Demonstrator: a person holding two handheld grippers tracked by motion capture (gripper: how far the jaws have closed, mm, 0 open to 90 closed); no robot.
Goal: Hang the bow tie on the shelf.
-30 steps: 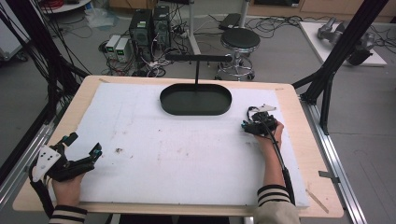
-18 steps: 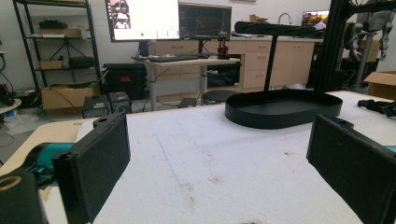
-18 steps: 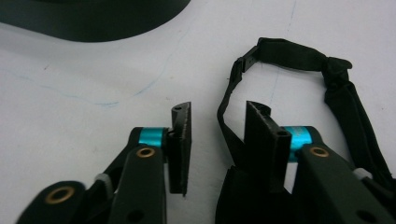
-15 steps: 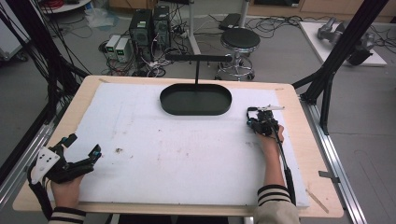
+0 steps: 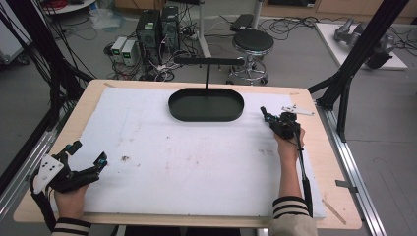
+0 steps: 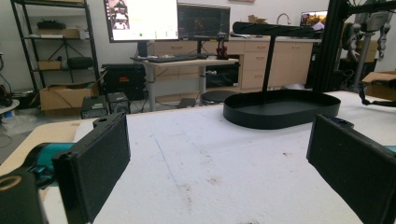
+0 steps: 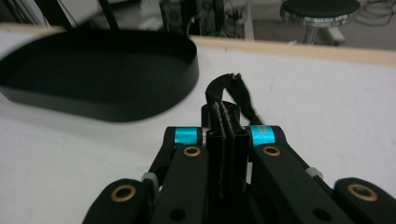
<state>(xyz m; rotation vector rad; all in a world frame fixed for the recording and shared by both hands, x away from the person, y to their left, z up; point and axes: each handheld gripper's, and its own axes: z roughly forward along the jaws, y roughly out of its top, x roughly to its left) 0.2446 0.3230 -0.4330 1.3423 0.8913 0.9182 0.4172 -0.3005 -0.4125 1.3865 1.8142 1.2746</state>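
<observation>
A black oval tray [image 5: 206, 118] with a T-bar stand [image 5: 209, 61] sits at the far middle of the white mat [image 5: 196, 162]. My right gripper [image 5: 265, 114] hovers just right of the tray, its jaws shut on a thin black strap [image 7: 219, 86] that loops out past the tips. In the right gripper view the tray's wall [image 7: 116, 100] lies close ahead on the left of that gripper [image 7: 227, 114]. My left gripper [image 5: 88, 152] rests at the near left corner, jaws wide open and nothing between them. From the left gripper [image 6: 219, 163] the tray [image 6: 280, 114] stands far ahead.
Bare wooden table edge [image 5: 324, 147] runs along the right of the mat. Behind the table are a stool [image 5: 252, 42], computer towers [image 5: 157, 27] and cables on the floor. Black frame posts [image 5: 354, 64] rise at the right.
My right gripper has shifted slightly farther away and to the right, still shut on the strap. The left gripper has stayed put.
</observation>
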